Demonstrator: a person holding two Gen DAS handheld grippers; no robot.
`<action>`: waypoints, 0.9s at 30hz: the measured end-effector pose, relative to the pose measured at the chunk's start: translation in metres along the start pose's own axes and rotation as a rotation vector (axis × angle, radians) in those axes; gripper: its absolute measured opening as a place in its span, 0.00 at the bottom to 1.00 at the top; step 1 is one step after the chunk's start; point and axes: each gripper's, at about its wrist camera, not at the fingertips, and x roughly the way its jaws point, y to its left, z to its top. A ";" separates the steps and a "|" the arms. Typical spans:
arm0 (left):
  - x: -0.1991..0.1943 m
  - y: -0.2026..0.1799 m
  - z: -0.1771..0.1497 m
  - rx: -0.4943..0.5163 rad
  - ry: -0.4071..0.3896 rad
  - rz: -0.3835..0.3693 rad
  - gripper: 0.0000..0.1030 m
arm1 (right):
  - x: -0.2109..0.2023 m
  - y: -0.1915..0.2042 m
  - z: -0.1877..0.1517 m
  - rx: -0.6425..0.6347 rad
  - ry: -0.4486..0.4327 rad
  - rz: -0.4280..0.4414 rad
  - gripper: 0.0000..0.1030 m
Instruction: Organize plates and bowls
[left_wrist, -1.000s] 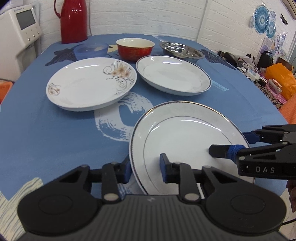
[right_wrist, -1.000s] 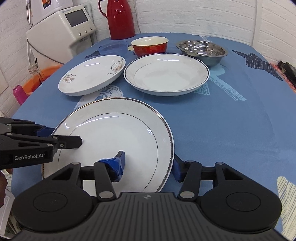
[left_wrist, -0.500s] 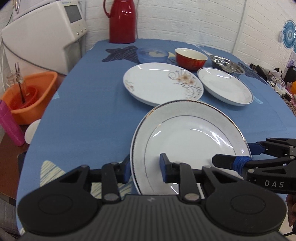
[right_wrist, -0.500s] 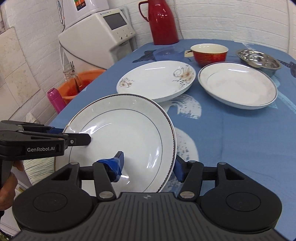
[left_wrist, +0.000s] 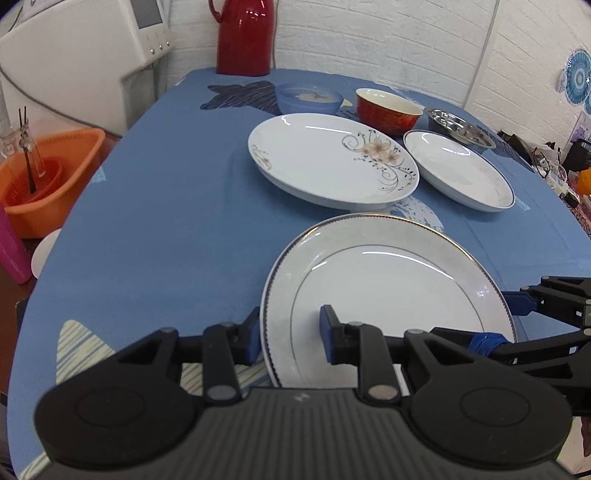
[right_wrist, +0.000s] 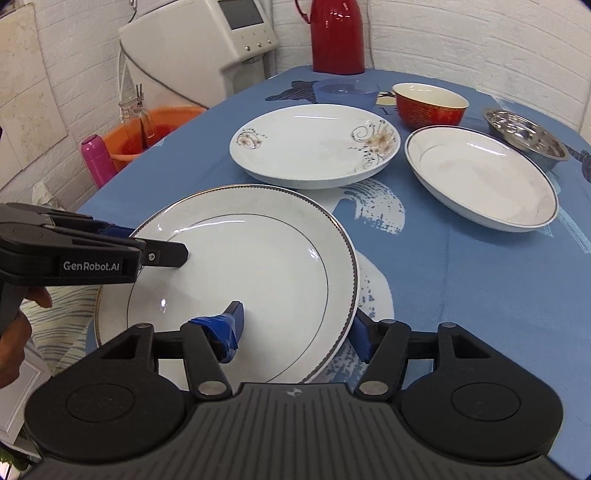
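A large white plate with a gold rim (left_wrist: 388, 284) (right_wrist: 240, 266) is held just above the blue tablecloth near the table's front left. My left gripper (left_wrist: 290, 339) is shut on its left rim, one finger over and one under. My right gripper (right_wrist: 295, 332) is shut on the opposite rim in the same way. Each gripper shows in the other's view: the right gripper (left_wrist: 517, 321), the left gripper (right_wrist: 147, 247). Behind lie a floral plate (left_wrist: 332, 162) (right_wrist: 314, 144) and a blue-rimmed deep plate (left_wrist: 458, 170) (right_wrist: 480, 177).
At the back stand a red bowl (left_wrist: 388, 110), a steel bowl (left_wrist: 458, 127), a pale blue bowl (left_wrist: 308, 98) and a red thermos (left_wrist: 245, 37). Left of the table are an orange basin (left_wrist: 48, 184), a pink bottle (right_wrist: 96, 158) and a white appliance (right_wrist: 199, 48).
Both grippers have carried the gold-rimmed plate leftward toward the table's left side, away from the deep plate. The other dishes have stayed where they were.
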 end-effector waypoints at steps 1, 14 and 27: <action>-0.002 0.003 0.000 -0.005 0.001 0.002 0.52 | -0.001 -0.003 0.003 0.004 0.004 0.015 0.44; 0.001 0.047 0.060 -0.071 -0.092 0.106 0.60 | 0.036 -0.047 0.074 0.200 -0.088 0.033 0.44; 0.024 0.067 0.084 -0.090 -0.075 0.151 0.61 | 0.071 -0.037 0.093 0.247 -0.018 0.148 0.46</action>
